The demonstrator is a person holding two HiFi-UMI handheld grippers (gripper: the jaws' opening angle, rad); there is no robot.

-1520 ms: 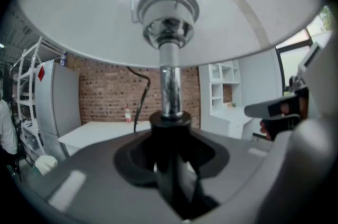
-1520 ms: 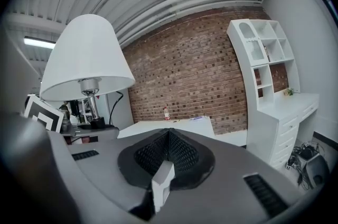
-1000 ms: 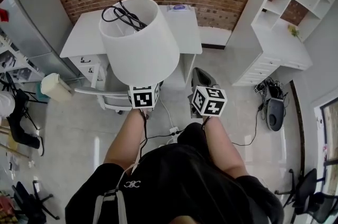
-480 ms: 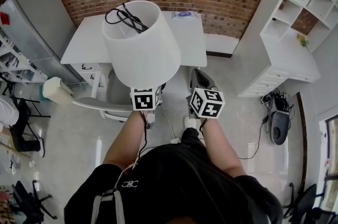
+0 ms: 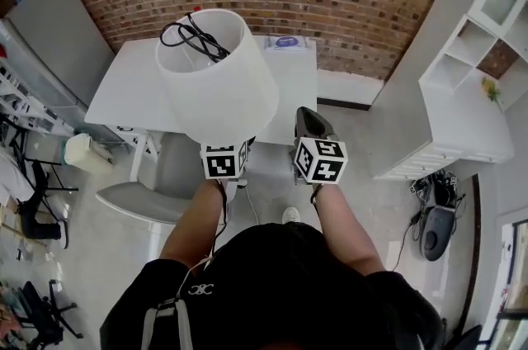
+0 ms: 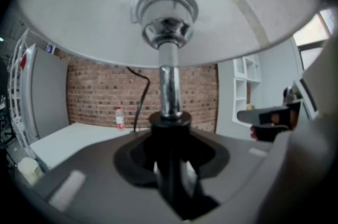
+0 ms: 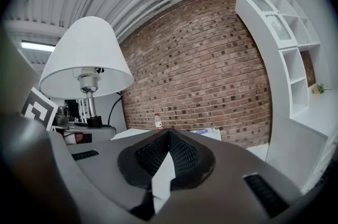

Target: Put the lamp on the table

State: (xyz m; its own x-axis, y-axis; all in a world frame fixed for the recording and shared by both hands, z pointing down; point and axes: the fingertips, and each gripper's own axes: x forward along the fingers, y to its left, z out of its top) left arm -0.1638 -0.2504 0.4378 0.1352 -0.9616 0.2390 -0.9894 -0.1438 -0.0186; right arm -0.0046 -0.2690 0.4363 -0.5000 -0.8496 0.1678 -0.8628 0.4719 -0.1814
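My left gripper (image 6: pixel 170 165) is shut on the dark lower stem of the lamp (image 6: pixel 168 85) and holds it upright in the air. From the head view, the white lampshade (image 5: pixel 219 84) covers that gripper's jaws, and the black cord (image 5: pixel 194 35) lies coiled in the top of the shade. The white table (image 5: pixel 124 88) stands just ahead against the brick wall, partly under the shade. My right gripper (image 5: pixel 307 115) is level beside the lamp with its jaws together and nothing in them. It sees the lamp (image 7: pixel 87 54) at its left.
A small bottle (image 7: pixel 157 121) and a paper with a blue mark (image 5: pixel 286 42) sit at the table's far edge. A grey chair (image 5: pixel 157 183) stands before the table at the left. White shelving (image 5: pixel 478 76) fills the right side, and a white bin (image 5: pixel 82 152) is at the left.
Both grippers have moved forward with the lamp towards the table and the brick wall. The chair has slid back beside my left arm. Neither gripper's jaws have changed.
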